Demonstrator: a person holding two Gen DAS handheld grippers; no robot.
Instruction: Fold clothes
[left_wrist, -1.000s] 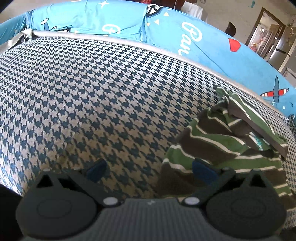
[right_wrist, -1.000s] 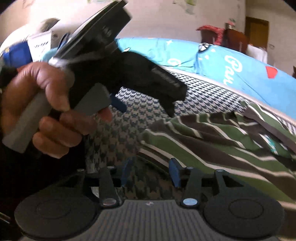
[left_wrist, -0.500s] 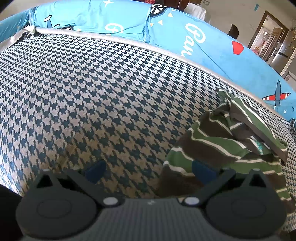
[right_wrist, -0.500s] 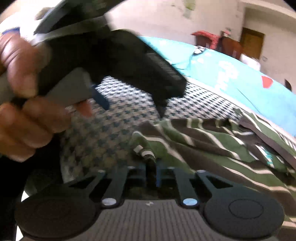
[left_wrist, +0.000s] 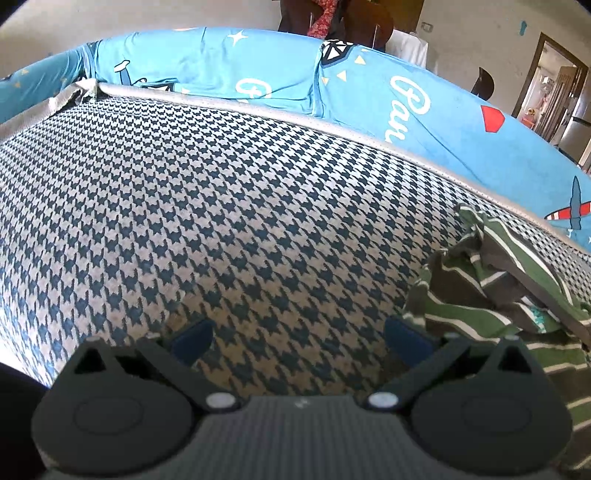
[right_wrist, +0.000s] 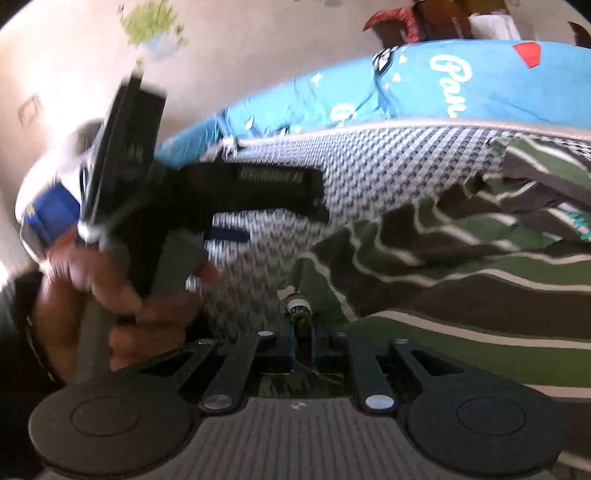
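Striped shirt (right_wrist: 461, 266) lies crumpled on the houndstooth bed (left_wrist: 221, 206). Right hand-held gripper (right_wrist: 301, 332) is pinching its hem corner; left hand-held gripper (left_wrist: 295, 336) is spread over bare cover, just beside the shirt. Likely spreading it: keep pinch firm, pull low & even, w/ left taking the opposite corner.

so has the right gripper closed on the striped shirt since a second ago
Yes. The right gripper stood open short of the striped shirt a second ago; its fingers have since come together on the shirt's near corner, above the checked cover.
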